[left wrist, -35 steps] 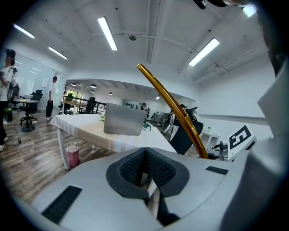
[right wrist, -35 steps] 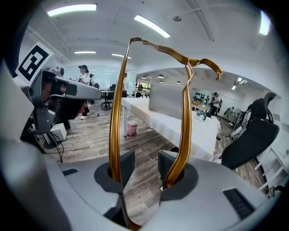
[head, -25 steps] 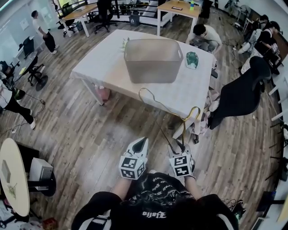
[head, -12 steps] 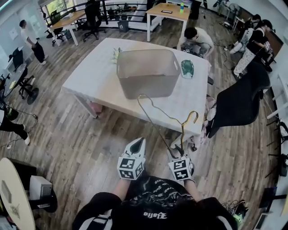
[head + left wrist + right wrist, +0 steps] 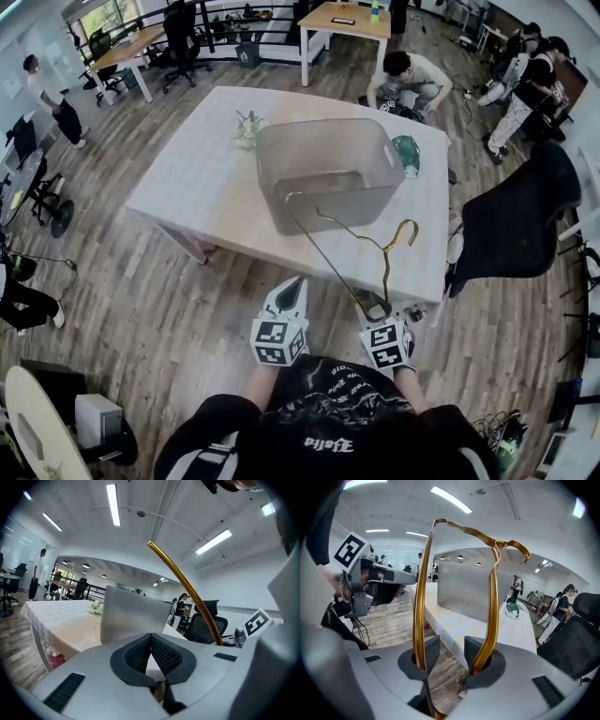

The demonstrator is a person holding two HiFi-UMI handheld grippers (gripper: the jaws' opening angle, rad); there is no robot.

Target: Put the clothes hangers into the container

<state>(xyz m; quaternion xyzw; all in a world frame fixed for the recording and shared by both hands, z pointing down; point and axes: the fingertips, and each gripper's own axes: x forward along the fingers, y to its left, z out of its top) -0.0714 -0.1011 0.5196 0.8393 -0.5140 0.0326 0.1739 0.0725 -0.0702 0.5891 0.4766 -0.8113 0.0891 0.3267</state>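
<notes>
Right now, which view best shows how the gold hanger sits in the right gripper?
Right gripper view: the hanger fills it, one wire running down the outer side of each jaw of the right gripper, hook at top. Head view shows its whole outline small. Left gripper view catches only one curved stretch.

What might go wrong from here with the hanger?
The gold wire hanger is not pinched: its wires run outside the right gripper's parted jaws, so it may swing or slip off. Its long frame could catch the grey container's rim or miss it onto the table.
</notes>
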